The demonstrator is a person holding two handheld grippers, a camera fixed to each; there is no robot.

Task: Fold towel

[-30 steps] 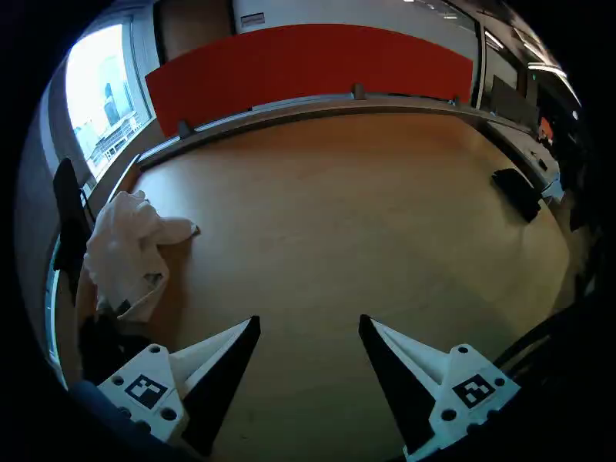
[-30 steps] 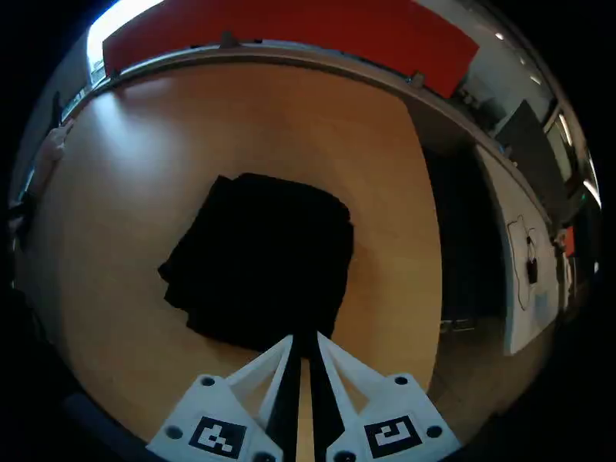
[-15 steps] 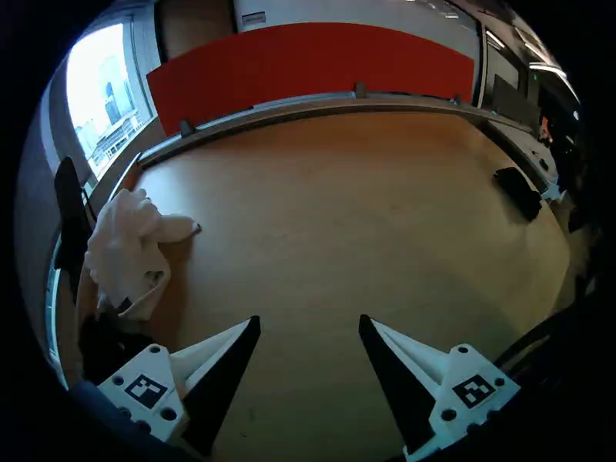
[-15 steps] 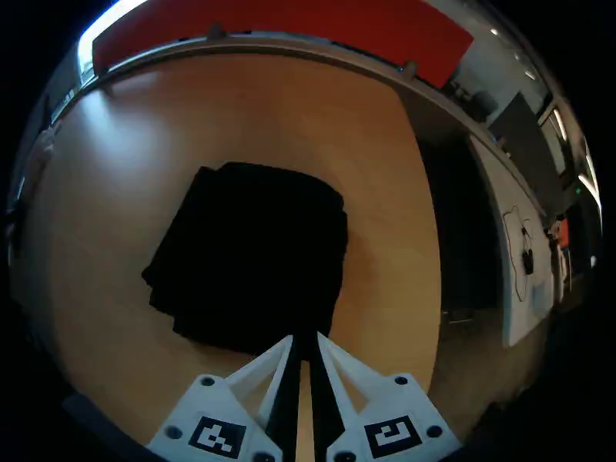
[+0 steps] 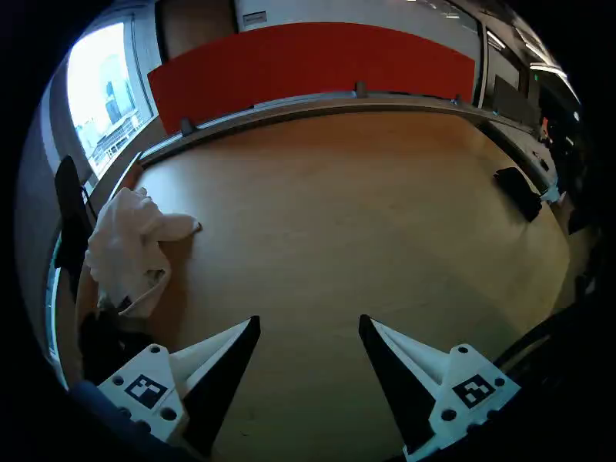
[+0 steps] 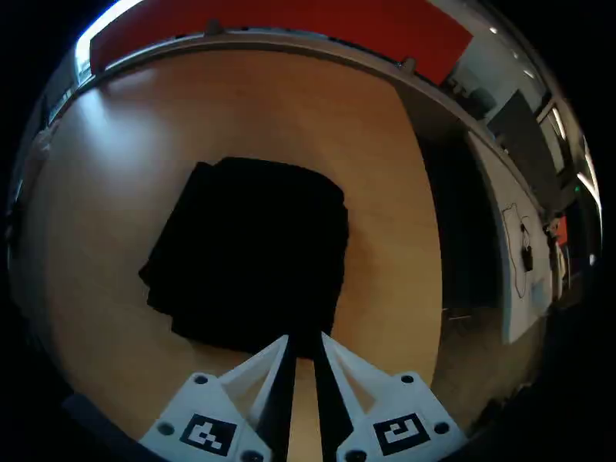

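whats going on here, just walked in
A person is working with two handheld grippers at a wooden table. The right gripper sits at the near edge of a folded black towel, jaws almost closed; whether they pinch it is unclear. The left gripper hovers open over bare wood, with a crumpled white cloth off to one side.

In the right gripper view, the two fingers of the right hand-held gripper (image 6: 304,343) have parted a little. The slit between them is slightly wider than half a second ago, and their marker plates have slid outward toward 7 and 5 o'clock. Over the past second the black towel (image 6: 246,254) has shifted toward 9 o'clock and spread a touch larger, mostly in the first half second. The desk's (image 6: 385,192) far edge has crept toward 12 o'clock.
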